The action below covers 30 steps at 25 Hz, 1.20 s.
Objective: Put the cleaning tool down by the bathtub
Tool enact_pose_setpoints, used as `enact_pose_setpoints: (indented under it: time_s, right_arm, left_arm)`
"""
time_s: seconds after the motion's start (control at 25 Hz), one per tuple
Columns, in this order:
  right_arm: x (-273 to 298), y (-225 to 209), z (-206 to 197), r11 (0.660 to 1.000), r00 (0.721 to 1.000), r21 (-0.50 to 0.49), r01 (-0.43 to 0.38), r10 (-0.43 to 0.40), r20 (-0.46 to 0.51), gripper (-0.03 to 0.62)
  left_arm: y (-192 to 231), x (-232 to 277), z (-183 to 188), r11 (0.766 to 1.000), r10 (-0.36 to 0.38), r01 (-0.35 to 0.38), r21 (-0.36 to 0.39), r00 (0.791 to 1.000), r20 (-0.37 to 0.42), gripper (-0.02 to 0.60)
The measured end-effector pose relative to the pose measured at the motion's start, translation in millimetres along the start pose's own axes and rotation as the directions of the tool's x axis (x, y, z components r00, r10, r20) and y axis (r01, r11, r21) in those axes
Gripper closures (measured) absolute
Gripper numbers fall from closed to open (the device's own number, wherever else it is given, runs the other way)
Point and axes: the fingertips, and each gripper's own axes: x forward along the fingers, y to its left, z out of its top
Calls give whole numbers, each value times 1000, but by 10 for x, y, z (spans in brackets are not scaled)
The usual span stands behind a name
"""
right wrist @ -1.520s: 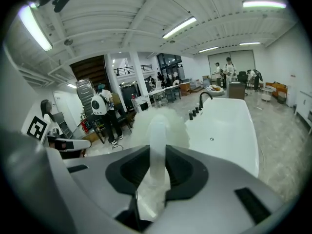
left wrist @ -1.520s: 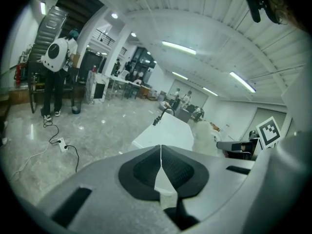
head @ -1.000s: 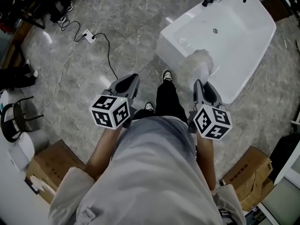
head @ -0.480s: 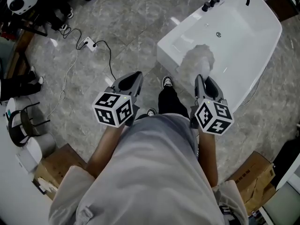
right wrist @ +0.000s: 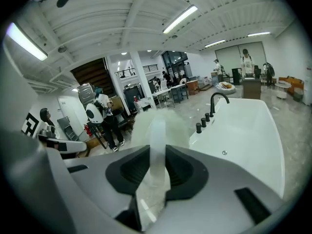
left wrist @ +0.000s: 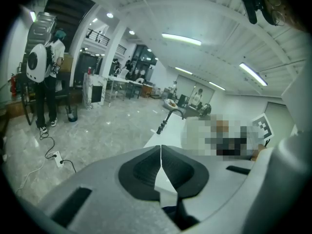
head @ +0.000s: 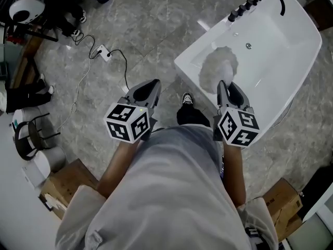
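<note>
Right gripper (head: pixel 227 85) clamps the tool (head: pixel 218 69), its fluffy head ahead of the fingers above the tub (head: pixel 281 46). Left gripper (head: pixel 151 85) is closed and empty. The tool is not yet set down.

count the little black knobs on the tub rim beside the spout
3, in a row on the bathtub rim in the right gripper view: near knob, middle knob, far knob, leading to the curved spout. None looks hidden.
</note>
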Motion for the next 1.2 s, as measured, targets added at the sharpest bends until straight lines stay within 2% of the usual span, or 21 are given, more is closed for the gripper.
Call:
enact_pose_setpoints:
  time_s: [0.24,0.4,0.8,1.0,1.08,1.2]
  right_arm:
    - [338,-216,184,998,998,-19,-59,58,-29,505]
    - [543,-267,206,993,993,-55,-105,101,-66,505]
    - [850,-287,105,980,975,-78,-183,171,-140,505]
    - [1029,-284,110,972,969,-124,-201,178,-173,505]
    - [1071,-309,149,969,971,-154,-191,164,-176,505]
    - [1148,-399,187,976,974,-142,-167,140,-180,505]
  left_arm:
    - [-46,349,198,999,36,-36,-13,999,6,571]
    - [-91,432,335,996,53,-48,-78,997,55,571]
    - [-17,389,185,982,132,-122,-144,989,61,571]
    - [144,366,135,968,180,-166,-189,982,61,571]
    - [189,346,128,963,192,-177,-202,980,59,571]
    - [246,322,124,959,203,-187,-214,978,54,571]
